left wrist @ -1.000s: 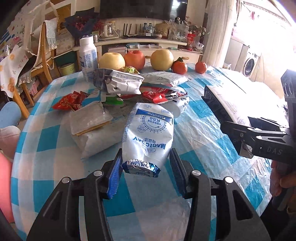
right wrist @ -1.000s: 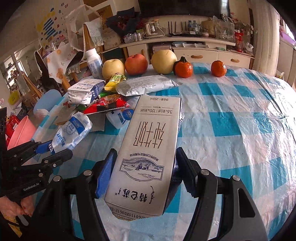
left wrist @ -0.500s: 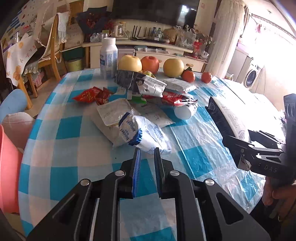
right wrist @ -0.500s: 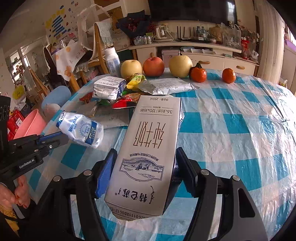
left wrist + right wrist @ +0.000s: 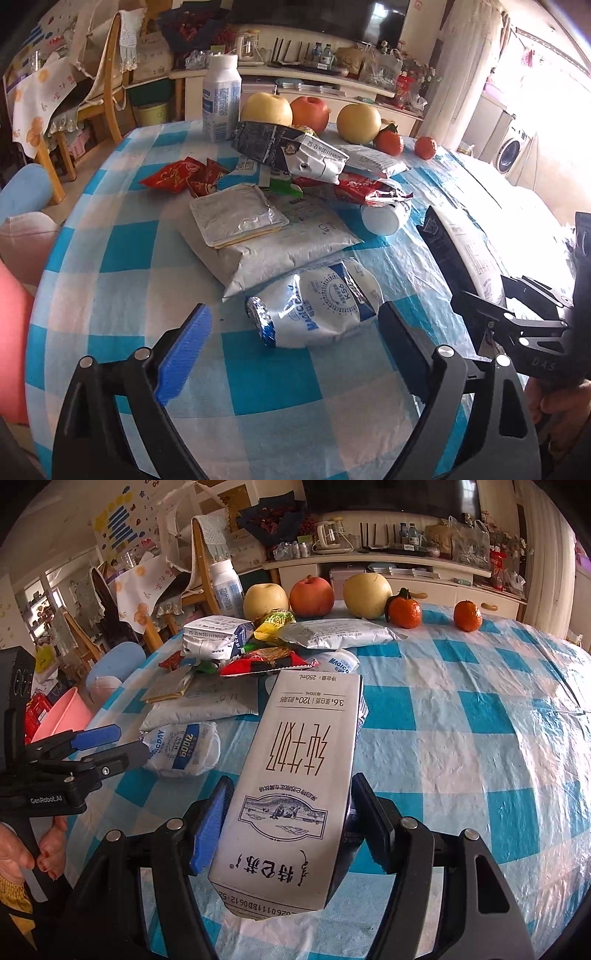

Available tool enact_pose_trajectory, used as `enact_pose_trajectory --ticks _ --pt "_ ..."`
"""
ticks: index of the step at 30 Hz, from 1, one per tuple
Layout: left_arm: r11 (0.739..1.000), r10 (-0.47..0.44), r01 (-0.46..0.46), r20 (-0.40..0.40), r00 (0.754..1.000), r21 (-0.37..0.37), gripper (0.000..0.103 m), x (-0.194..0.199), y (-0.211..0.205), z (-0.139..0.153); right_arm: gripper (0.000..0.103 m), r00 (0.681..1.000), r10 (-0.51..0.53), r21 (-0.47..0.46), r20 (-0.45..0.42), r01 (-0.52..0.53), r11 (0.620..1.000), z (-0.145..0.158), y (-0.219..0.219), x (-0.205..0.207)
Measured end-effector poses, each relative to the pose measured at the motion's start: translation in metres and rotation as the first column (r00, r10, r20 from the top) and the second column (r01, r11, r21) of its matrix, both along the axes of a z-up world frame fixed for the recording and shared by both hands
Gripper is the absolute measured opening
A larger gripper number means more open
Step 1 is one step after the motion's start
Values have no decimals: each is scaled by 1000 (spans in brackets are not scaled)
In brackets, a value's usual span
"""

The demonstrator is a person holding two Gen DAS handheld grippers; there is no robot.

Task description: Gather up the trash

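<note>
Left wrist view shows the left gripper (image 5: 291, 334) spread wide just short of the pouch (image 5: 317, 308), which lies on the table (image 5: 110, 258) dead ahead, long axis crosswise, while the right gripper (image 5: 291, 825), farther off, clamps a carton (image 5: 295, 779).

Milk carton (image 5: 291, 794) near end cut off by right wrist view's bottom edge, covers table (image 5: 480, 738) behind it. Right gripper (image 5: 491, 314) body runs off left wrist view's right edge. Pink basin (image 5: 11, 350) cropped at left edge. Shelf bottles (image 5: 408, 533) too small to read.
</note>
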State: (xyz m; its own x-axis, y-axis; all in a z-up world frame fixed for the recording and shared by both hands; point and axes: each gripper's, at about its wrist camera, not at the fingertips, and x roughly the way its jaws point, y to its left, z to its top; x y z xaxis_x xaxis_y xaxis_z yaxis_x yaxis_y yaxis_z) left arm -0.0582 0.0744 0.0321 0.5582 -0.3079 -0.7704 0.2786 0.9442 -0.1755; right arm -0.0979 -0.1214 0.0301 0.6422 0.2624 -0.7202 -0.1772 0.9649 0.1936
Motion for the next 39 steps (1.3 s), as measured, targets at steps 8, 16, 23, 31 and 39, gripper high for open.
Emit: enact_pose_trajectory --ticks 8,16,23,31,39 --pt "989 145 -145 3 989 10 93 3 -25 -6 66 1000 14 43 7 -14 999 2 -12 4" --pt "974 209 -209 13 978 87 94 8 -42 -22 66 999 36 57 23 -38 998 5 -17 6" --pt "963 233 -234 24 972 137 99 12 -49 -27 66 998 58 47 34 -59 997 8 -13 9" --pt "959 225 -220 -11 974 178 99 15 -58 -32 66 999 53 45 -14 -52 998 1 -13 15" --pt "963 218 -214 -9 976 164 95 18 -55 -29 69 997 56 -9 -54 -56 998 -13 -6 19"
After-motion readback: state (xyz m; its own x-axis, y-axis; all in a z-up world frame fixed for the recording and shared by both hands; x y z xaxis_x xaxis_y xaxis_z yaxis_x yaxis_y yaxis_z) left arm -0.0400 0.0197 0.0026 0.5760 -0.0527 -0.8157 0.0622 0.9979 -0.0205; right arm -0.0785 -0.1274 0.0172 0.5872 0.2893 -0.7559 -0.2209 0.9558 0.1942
